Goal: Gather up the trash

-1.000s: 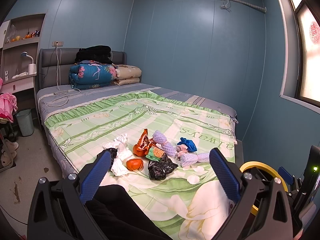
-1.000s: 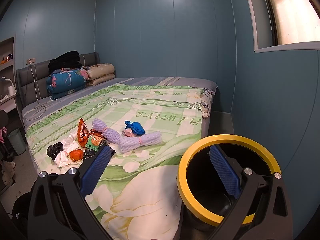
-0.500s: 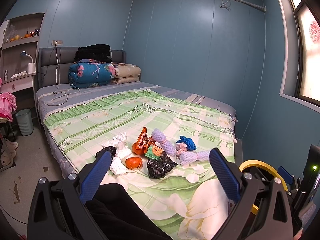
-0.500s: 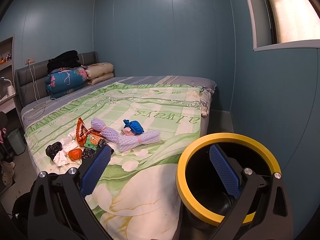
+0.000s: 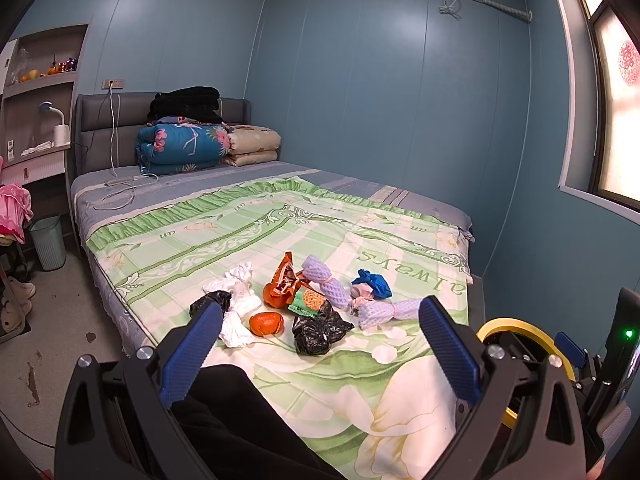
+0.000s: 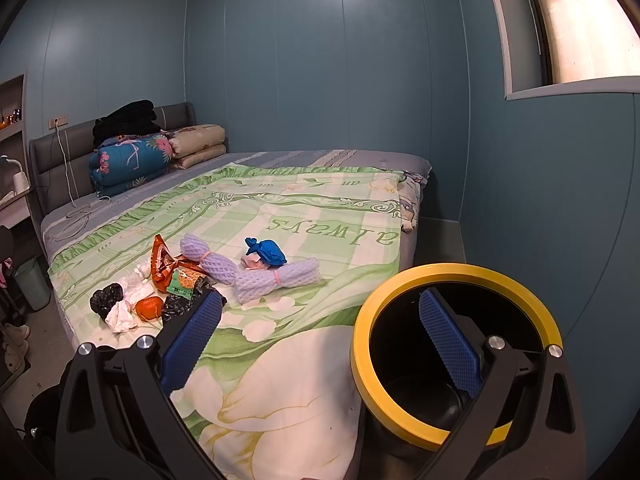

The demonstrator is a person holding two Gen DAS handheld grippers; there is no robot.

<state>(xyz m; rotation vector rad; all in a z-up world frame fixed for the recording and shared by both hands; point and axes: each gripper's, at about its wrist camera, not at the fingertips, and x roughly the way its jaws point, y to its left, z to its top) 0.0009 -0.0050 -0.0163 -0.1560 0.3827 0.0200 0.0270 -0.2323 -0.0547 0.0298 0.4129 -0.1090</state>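
The left gripper [image 5: 320, 344] hung with its jaws spread wide and nothing between them, above the near end of the bed [image 5: 256, 236]. The trash lay just ahead of its fingertips: a black bag [image 5: 316, 330] straight in front, an orange peel [image 5: 266, 323] and white tissues [image 5: 236, 308] nearer the left finger, an orange wrapper [image 5: 282, 286] and purple foam nets [image 5: 326, 282] beyond. The right gripper [image 6: 320, 320] was likewise wide open and empty. The same litter lay ahead and to its left, while the yellow-rimmed bin [image 6: 456, 350] stood low beneath its right finger, seemingly beside the bed.
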